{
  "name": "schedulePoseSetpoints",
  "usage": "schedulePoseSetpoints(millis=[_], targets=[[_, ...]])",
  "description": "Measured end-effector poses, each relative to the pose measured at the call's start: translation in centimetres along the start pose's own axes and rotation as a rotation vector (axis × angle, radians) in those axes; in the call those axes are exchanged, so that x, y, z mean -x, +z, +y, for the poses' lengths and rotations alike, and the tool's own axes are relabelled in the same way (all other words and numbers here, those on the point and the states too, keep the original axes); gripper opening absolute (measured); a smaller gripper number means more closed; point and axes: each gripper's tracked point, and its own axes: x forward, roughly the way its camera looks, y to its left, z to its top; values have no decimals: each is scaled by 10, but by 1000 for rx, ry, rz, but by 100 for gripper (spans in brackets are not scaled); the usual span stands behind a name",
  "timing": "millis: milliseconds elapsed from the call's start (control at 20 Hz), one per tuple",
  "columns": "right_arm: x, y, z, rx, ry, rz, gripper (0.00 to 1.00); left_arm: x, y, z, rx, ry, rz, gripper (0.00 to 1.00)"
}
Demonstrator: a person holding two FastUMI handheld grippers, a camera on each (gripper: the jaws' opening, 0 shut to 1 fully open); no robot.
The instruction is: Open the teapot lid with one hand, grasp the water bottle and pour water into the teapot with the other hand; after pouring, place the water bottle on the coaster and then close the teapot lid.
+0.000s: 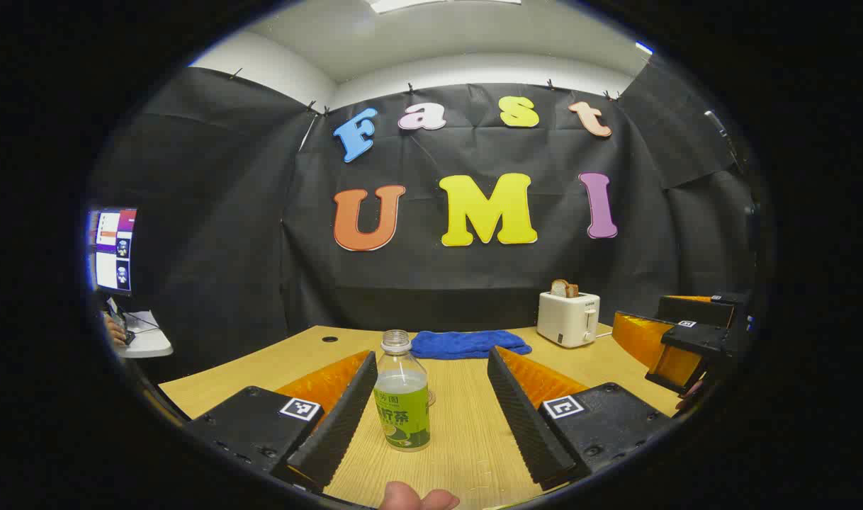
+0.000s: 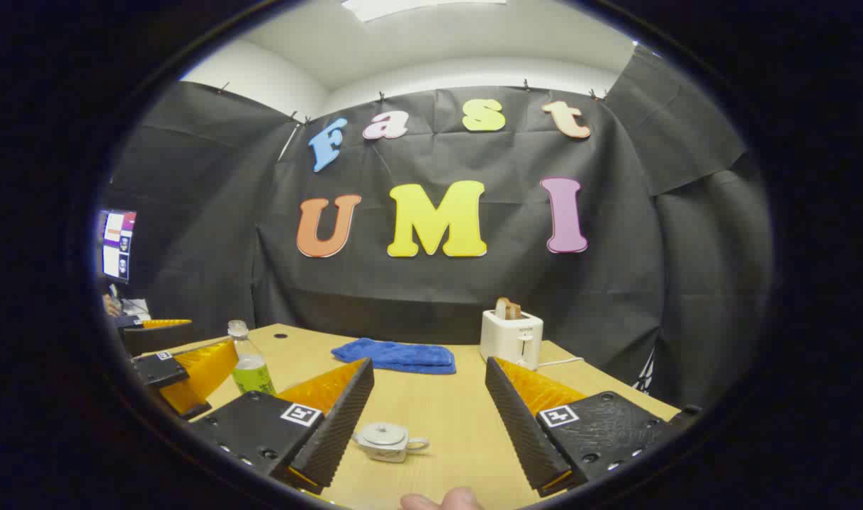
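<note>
Both claws, left claw (image 1: pixel 424 418) and right claw (image 2: pixel 424 425), are held apart and empty: water bottle (image 1: pixel 402 397) ungrasped, teapot (image 2: pixel 385 440) lid unlifted, everything left undone.

Black cloth wall (image 1: pixel 474 283), wooden table (image 1: pixel 460 425), white ceiling (image 1: pixel 460 35)

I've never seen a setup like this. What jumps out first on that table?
In the left gripper view, a green-labelled water bottle with no cap stands on the wooden table, framed by the open left gripper. In the right gripper view, a small teapot with its lid on sits ahead of the open right gripper. Farther back lie a blue cloth and a white toaster holding bread.
</note>
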Motion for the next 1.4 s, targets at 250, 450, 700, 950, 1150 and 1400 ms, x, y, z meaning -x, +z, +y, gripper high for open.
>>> schedulePoseSetpoints(millis=[250,450,700,950,1150,1400], targets=[[-2,-2,2,-2,5,4,97,-1,-1,4,4,9,7,98],[-3,-3,5,3,12,7,95,-2,-6,5,7,9,14,98],[-4,-8,4,8,17,17,95,-4,-8,6,3,8,19,98],[-9,-18,7,18,27,40,95,-5,-10,7,3,14,25,98],[-20,-44,15,24,42,96,95,-6,-12,8,3,20,27,98],[-35,-70,29,9,48,130,95,-6,-15,13,18,25,37,98]])
